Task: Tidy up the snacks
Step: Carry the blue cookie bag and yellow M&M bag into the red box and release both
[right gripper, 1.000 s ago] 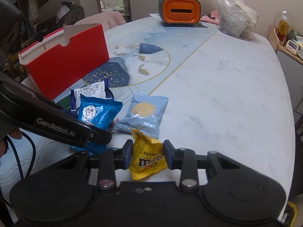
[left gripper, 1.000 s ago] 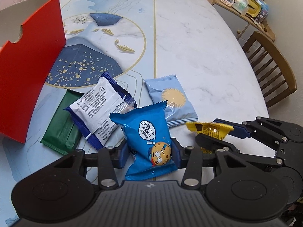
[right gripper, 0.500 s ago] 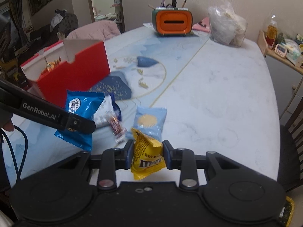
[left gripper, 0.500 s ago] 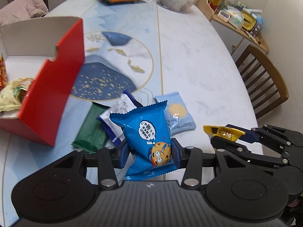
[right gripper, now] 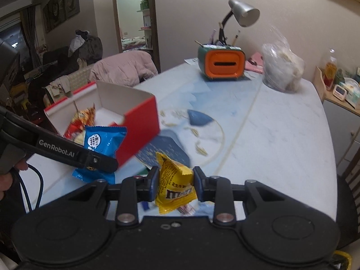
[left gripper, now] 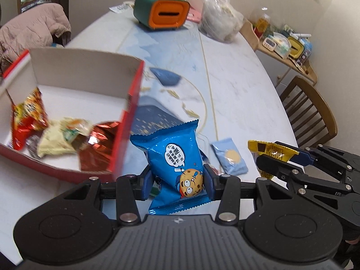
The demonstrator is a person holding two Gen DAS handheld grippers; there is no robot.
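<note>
blue cookie packet point(left gripper: 174, 155) clamped between left gripper point(left gripper: 177, 181) pads, held above table point(left gripper: 243, 85) just right of red box point(left gripper: 132, 121). right gripper point(right gripper: 176, 183) clenched on yellow m&m's packet point(right gripper: 174, 180), off the table. pale blue packet point(left gripper: 229, 158) lies flat on the table.

- The open-topped red box point(left gripper: 126, 121) stands near the table's point(left gripper: 243, 94) left edge, its near wall a barrier.
- Bare marble runs along the right edge.
- An orange organizer point(left gripper: 164, 14) and plastic bag point(left gripper: 221, 22) block the far end.
</note>
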